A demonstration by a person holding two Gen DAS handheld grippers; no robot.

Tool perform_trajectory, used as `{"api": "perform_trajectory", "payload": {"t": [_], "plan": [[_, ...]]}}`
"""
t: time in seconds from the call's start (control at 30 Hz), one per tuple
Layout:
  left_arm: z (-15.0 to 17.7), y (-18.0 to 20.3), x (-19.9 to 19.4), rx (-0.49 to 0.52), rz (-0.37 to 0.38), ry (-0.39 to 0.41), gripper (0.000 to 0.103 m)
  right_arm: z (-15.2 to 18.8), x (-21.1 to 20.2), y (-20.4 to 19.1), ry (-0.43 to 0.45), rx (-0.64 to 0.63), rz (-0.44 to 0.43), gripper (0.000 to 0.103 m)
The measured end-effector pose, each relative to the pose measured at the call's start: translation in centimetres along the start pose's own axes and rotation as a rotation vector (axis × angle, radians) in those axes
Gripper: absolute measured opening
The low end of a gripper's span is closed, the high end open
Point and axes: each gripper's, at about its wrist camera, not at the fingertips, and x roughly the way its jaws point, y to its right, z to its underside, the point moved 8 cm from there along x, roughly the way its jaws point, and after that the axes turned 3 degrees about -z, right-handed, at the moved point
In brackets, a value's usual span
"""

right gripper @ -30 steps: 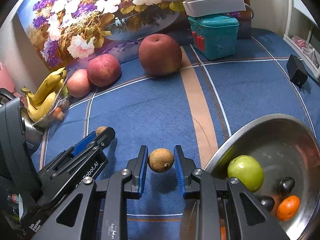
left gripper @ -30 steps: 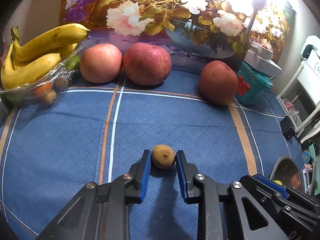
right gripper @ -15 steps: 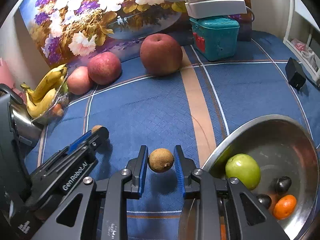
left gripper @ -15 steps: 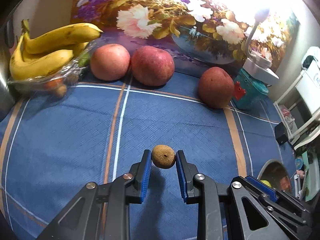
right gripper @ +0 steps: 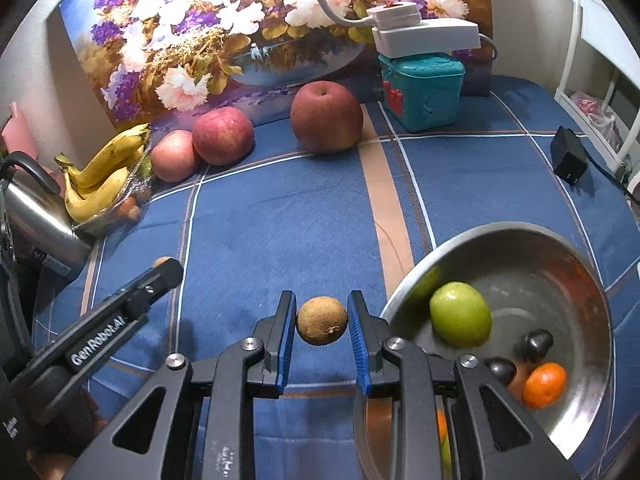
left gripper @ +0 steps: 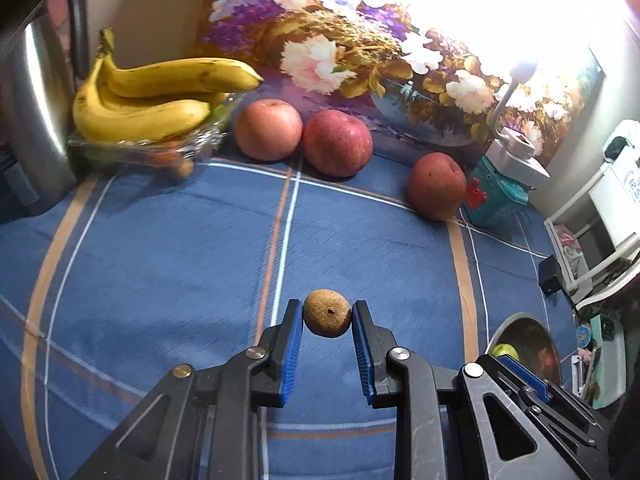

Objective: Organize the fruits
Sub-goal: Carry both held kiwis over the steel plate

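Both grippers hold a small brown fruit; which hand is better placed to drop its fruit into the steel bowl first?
Right. The right gripper holds its brown fruit right beside the steel bowl rim. The left gripper, shut on the other brown fruit, sits farther off, with the right gripper between it and the bowl.

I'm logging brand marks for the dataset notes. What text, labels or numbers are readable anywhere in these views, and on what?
"GenRobot.AI": white letters on the black arm of the left tongs, seen from the right wrist view.
Small white print low on the black housing at that view's left edge: too small to read.
Blue print on the white furniture at the left wrist view's right edge: blurred, unreadable.
Nothing else legible.
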Motion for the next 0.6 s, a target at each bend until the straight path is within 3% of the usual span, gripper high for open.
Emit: {"api": "perform_trajectory", "payload": {"t": [0.6], "plan": [[3.5,-1.6,-4.9,-0.045,-0.048,-0.015,0.027,4.9,-3.5,-0.3,-0.018,-0.012,0.019,0.027]]}}
